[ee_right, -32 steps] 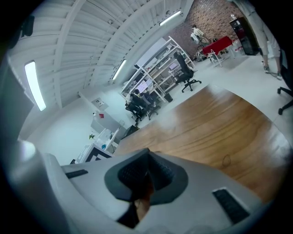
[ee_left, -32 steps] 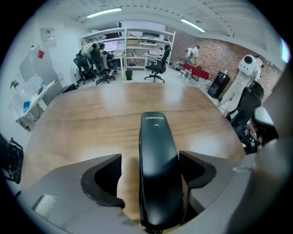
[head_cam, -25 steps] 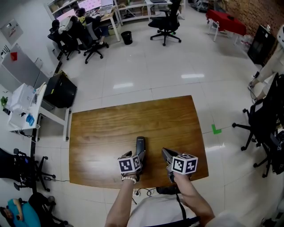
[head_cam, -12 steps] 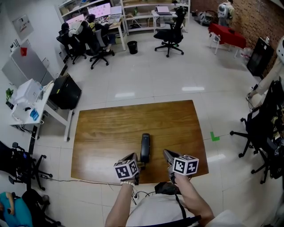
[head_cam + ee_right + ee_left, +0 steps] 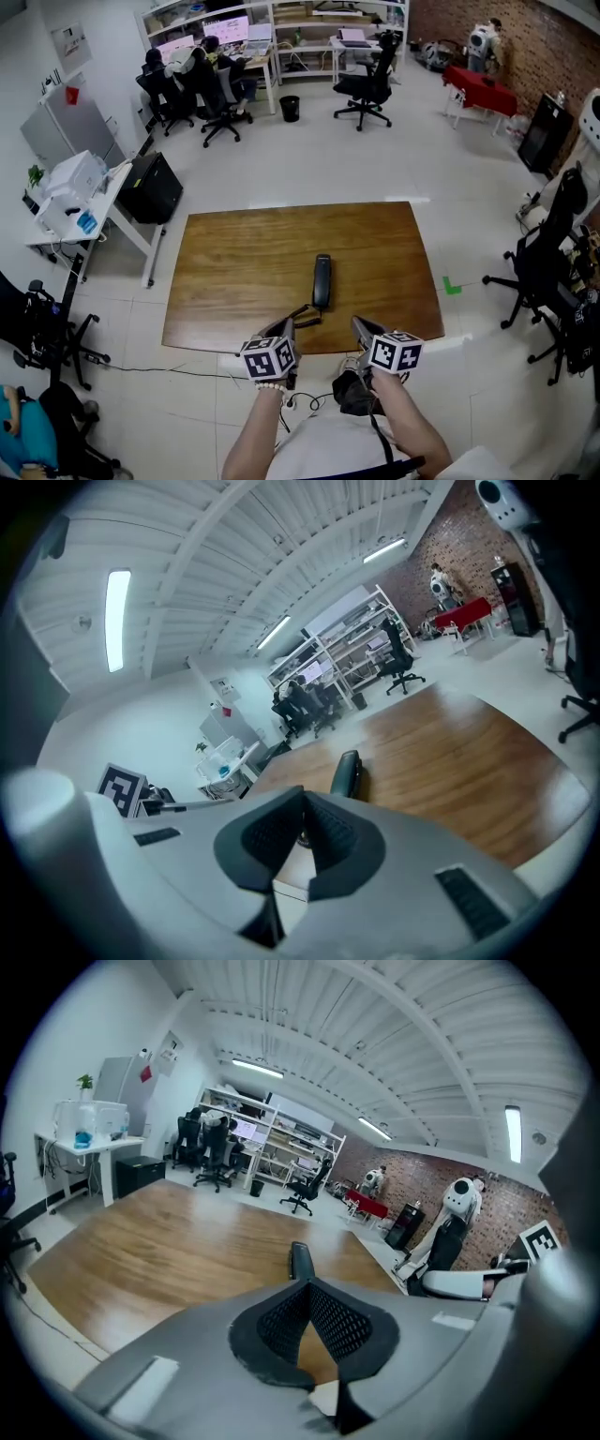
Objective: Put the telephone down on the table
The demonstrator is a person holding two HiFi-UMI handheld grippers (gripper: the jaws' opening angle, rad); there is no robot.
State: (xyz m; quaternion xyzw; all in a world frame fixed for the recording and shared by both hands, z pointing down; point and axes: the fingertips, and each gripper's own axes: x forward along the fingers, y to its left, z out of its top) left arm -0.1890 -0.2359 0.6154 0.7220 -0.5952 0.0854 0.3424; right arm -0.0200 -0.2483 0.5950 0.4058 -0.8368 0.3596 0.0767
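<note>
Overhead alone, telephone (image 5: 322,279) cord (image 5: 304,315), perhaps under empty clenched left tongs (image 5: 289,324); right tongs (image 5: 357,322) likewise.

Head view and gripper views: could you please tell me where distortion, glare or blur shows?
Head view: sharp, evenly lit, table edges slightly bowed. Left gripper view: heavy fisheye, dark corners, left gripper soft up close, telephone crisp. Right gripper view: same fisheye, scene tilted.

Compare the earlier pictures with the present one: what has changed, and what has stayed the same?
The left gripper, earlier at the telephone's near end, has come away and drawn back past the table's near edge, jaws shut and empty. The right gripper drew back too, also shut. The telephone lies flat on the table as before.
</note>
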